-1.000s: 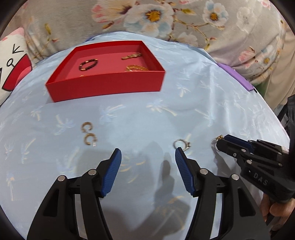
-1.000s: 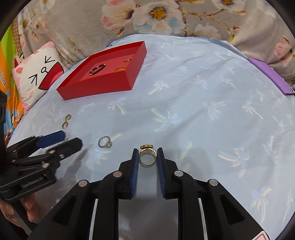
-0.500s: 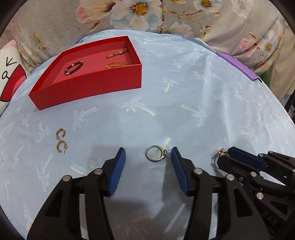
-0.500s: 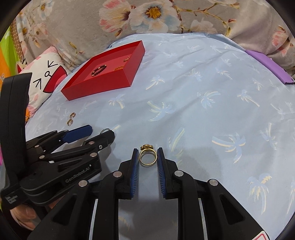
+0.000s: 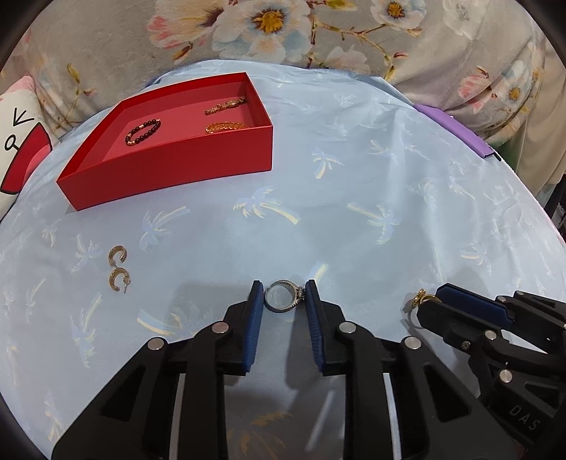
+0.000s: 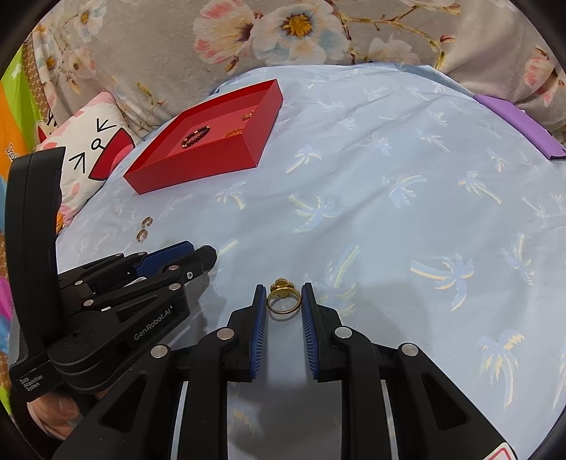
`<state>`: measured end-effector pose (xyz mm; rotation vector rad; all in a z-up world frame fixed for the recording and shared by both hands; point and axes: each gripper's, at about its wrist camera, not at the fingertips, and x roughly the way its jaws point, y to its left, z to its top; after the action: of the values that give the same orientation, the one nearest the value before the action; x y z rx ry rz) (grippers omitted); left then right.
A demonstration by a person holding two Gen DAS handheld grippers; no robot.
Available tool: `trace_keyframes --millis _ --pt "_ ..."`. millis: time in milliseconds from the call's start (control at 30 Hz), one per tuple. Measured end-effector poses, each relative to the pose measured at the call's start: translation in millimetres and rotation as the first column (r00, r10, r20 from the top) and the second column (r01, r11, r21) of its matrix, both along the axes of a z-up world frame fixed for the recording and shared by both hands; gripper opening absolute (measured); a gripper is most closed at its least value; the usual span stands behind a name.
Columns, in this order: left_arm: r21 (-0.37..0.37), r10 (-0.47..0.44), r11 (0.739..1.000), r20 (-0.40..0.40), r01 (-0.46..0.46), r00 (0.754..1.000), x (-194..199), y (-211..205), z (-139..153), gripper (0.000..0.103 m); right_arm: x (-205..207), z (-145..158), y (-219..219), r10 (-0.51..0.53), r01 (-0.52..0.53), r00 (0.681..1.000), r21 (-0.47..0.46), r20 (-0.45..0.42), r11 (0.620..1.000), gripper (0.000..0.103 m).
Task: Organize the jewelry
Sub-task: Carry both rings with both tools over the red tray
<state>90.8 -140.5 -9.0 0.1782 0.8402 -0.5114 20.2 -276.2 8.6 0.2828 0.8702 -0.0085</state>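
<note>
Left tongs [image 5: 284,300], body lettered "GenRobot.AI" and "Data Acquisition System" as read from the right wrist view, pinch a silver ring [image 5: 283,296] between their blue pads [image 5: 255,311], the ring lying at the surface of the worktop cloth. Right tongs [image 6: 283,300], lettered "DAS" where they enter the left wrist view, pinch a gold ring [image 6: 283,299] with a studded top, the pads touching its band on both sides.

Red box [image 5: 169,170], open-topped, stands well apart toward the far left of the worktop [image 5: 353,184], which is draped in pale blue cloth printed with palm trees. The box holds three pieces: a dark beaded bracelet [image 5: 142,131] on the left, a gold chain bracelet [image 5: 226,126] at the near right, and a gold watch-like piece [image 5: 226,105] at the far right.

Two gold hoop earrings [image 5: 118,267] lie side by side on the cloth, between the box and the left tongs. A purple flat object [image 5: 456,131] rests at the worktop's far right edge. A white cushion [image 6: 88,152] with a drawn face and a floral fabric [image 6: 283,32] lie beyond.
</note>
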Motion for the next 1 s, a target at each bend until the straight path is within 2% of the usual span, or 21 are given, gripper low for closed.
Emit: trace_keyframes --millis 300,433,567,700,833,1000 --pt "-0.044 0.017 0.999 -0.013 -0.017 1.000 -3 27 10 0.023 -1 6 4 0.015 -0.015 0.999 -0.003 0.037 1.000 0.019" --pt "-0.059 0.044 0.997 -0.009 -0.045 0.999 2 49 17 0.023 2 7 5 0.026 -0.027 0.999 0.032 0.033 0.999 0.019" --pt "-0.072 0.088 0.994 0.020 -0.086 0.996 13 76 29 0.023 8 16 14 0.047 -0.047 0.998 -0.006 0.035 0.999 0.019" --pt "-0.093 0.129 0.988 0.039 -0.125 0.991 34 104 41 0.023 26 31 27 0.101 -0.099 0.994 -0.049 0.034 0.994 0.019" --pt "-0.095 0.158 0.984 0.073 -0.151 0.985 57 123 56 0.023 55 51 36 0.153 -0.150 0.987 -0.052 0.053 0.987 0.019" --pt "-0.122 0.194 0.976 0.096 -0.182 0.976 96 141 74 0.023 102 77 43 0.158 -0.151 0.983 -0.080 0.097 0.985 0.019"
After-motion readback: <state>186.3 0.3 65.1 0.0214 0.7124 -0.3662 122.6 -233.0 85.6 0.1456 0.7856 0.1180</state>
